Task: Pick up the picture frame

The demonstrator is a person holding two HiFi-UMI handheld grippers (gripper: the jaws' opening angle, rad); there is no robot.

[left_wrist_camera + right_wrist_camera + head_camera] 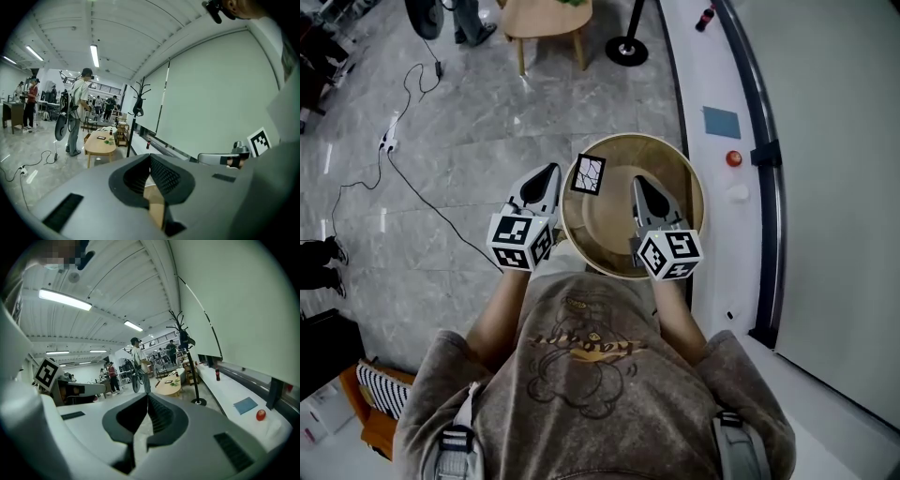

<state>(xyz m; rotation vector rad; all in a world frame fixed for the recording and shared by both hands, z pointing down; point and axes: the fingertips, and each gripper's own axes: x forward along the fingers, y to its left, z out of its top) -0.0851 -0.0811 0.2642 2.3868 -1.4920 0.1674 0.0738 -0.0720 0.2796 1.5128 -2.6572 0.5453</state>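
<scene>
A small black picture frame (587,174) holding a white sheet with dark crack-like lines sits at the left rim of a round wooden table (694,183). My left gripper (550,172) hovers just left of the frame, outside the rim, with its jaws closed together and nothing between them. My right gripper (637,182) reaches over the tabletop to the right of the frame, also shut and holding nothing. In the left gripper view the left gripper (150,157) has its jaws meeting over a sliver of wood. The right gripper (148,396) shows its jaws meeting in the right gripper view. Neither of these views shows the frame.
A white ledge (712,75) runs along the window at the right, carrying a blue sheet (721,121), a red ball (733,158) and a cola bottle (705,17). Ahead stand an oval wooden table (548,21) and a coat stand base (626,50). Cables (398,141) cross the floor.
</scene>
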